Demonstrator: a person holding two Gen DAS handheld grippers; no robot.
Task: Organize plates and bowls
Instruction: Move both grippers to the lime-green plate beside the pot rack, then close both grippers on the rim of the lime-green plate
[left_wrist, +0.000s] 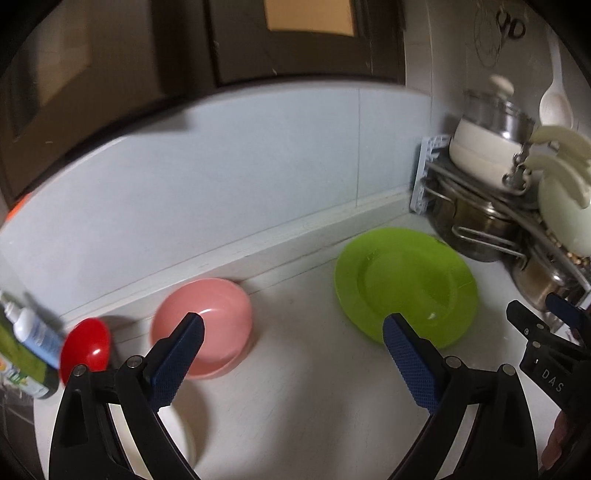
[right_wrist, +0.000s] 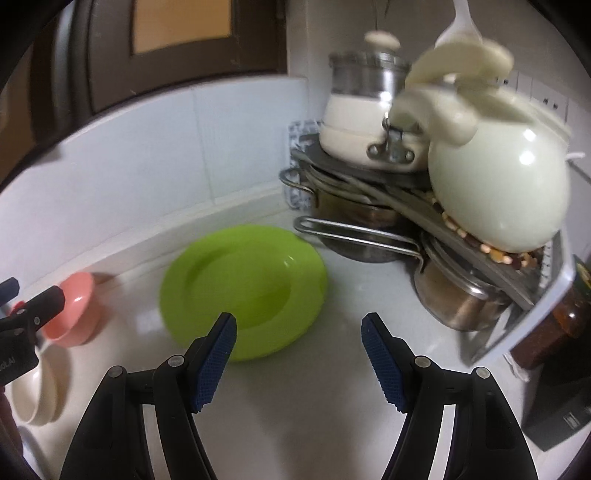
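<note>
Both the left gripper and right gripper hung wide and empty above the table; a green plate lay ahead near the back edge. A pink bowl sat beside it; stacked pots crowded the corner.

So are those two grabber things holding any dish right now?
No. The left gripper and right gripper both have open, empty jaws above the counter, near the green plate and pink bowl.
</note>
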